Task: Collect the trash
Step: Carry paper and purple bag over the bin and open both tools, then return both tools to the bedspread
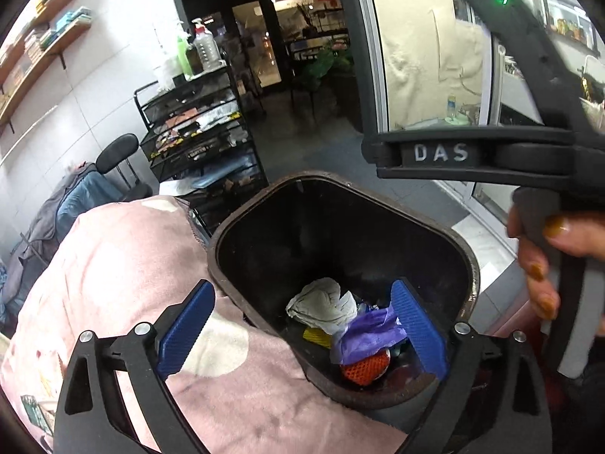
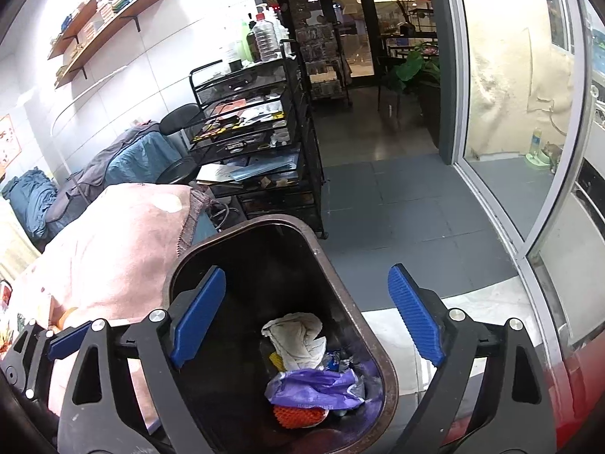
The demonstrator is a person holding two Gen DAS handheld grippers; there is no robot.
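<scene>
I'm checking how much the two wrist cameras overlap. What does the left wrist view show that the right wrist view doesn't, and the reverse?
Only the left wrist view shows the right gripper's black body marked DAS and the hand holding its handle.

Only the right wrist view shows the green bowl behind the glass door and more of the grey floor tiles.

Both show the dark trash bin holding a crumpled white cloth, a purple bag and an orange mesh item, plus the pink blanket and black wire cart.
</scene>
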